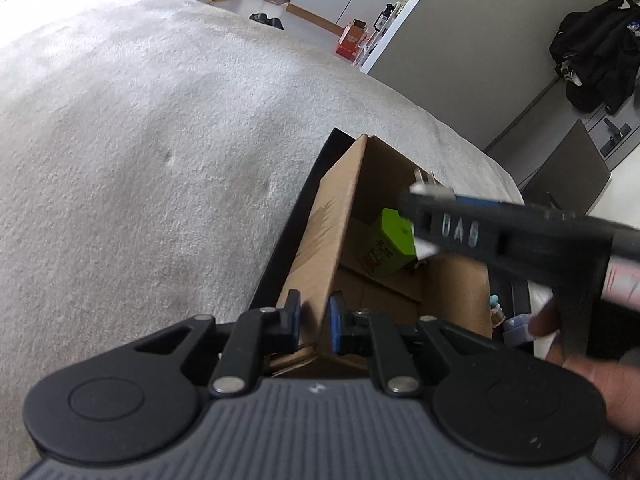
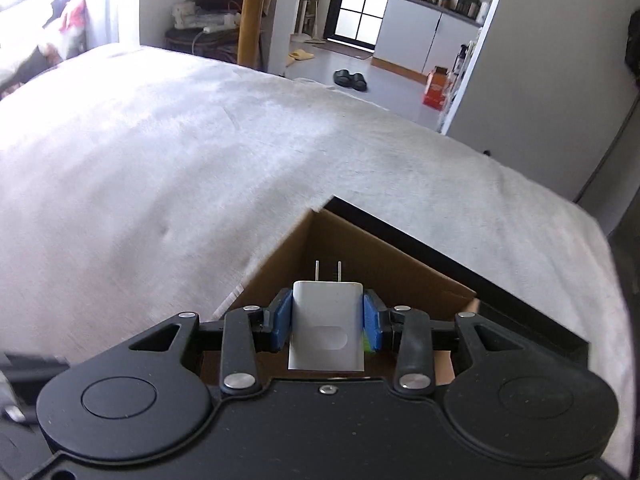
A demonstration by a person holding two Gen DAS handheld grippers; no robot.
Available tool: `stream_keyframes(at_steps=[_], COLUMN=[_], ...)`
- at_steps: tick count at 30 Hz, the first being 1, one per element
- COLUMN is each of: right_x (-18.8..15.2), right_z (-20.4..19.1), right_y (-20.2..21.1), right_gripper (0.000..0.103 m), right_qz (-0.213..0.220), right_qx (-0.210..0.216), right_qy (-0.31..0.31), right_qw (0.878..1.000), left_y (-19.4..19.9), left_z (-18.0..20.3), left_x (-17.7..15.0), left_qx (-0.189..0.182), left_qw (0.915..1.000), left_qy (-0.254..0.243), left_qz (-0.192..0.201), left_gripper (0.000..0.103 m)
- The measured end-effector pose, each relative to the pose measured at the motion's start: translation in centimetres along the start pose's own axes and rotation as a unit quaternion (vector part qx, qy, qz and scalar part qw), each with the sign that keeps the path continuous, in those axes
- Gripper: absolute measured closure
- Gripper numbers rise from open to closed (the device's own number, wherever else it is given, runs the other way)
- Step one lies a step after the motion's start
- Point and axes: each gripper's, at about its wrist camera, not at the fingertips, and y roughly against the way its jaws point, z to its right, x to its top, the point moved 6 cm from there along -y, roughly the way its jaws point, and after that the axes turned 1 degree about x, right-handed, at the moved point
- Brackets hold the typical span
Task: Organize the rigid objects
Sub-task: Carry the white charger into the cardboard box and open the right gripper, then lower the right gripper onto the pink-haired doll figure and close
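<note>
An open cardboard box [image 1: 400, 240] sits on a bed covered by a pale fleecy blanket [image 1: 140, 140], with a black tray or lid [image 1: 288, 240] under and beside it. Inside the box lies a bright green block [image 1: 394, 240] with printed markings, resting on the brown floor of the box towards its middle. Nothing else inside can be made out clearly.

The left tool [image 1: 314, 322] has its blue pads clamped together on the near wall of the box, one pad outside the cardboard and one inside.

The right tool [image 2: 327, 316] is clamped on a white plug adapter [image 2: 327, 328], its blue pads pressing the adapter's two flat sides. The adapter's two metal prongs point away from the camera, towards the far wall of the box. In the right wrist view the adapter hangs above the open box, not touching its floor. In the left wrist view the right tool reaches in from the right, blurred, over the green block.

Beyond the bed, a pair of black slippers [image 2: 351, 79] lies on the grey floor.
</note>
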Motion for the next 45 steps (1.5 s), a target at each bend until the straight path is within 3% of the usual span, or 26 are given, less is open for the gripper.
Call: stream_keyframes(at_steps=[8, 13, 22, 32, 45], right_x=[2.9, 3.3, 0.0, -2.3, -6.2], right_z=[-0.1, 0.4, 2.6, 4.4, 9.0], right_y=[0.2, 0.5, 1.0, 2.7, 4.5], right_gripper=[0.064, 0.06, 0.06, 0.06, 0.053], right_qz=[0.03, 0.032, -0.005, -0.017, -0.019], right_qx=[0.027, 0.022, 0.025, 0.044, 0.067], right_qy=[-0.016, -0.023, -0.036, -0.043, -0.066], right_qw=[0.999, 0.999, 0.999, 0.998, 0.995], left_y=[-0.1, -0.1, -0.1, -0.1, -0.5], left_z=[-0.1, -0.1, 0.1, 0.6, 1.7], left_x=[0.0, -0.1, -0.1, -0.1, -0.3], left_qx=[0.002, 0.005, 0.012, 0.028, 0.083], left_qw=[1.0, 1.0, 0.9999, 0.9995, 0.9954], left_qy=[0.005, 0.005, -0.007, -0.016, -0.046], left_qz=[-0.002, -0.003, -0.001, 0.0, 0.006], left_gripper=[0.09, 0.089, 0.09, 0.09, 0.09])
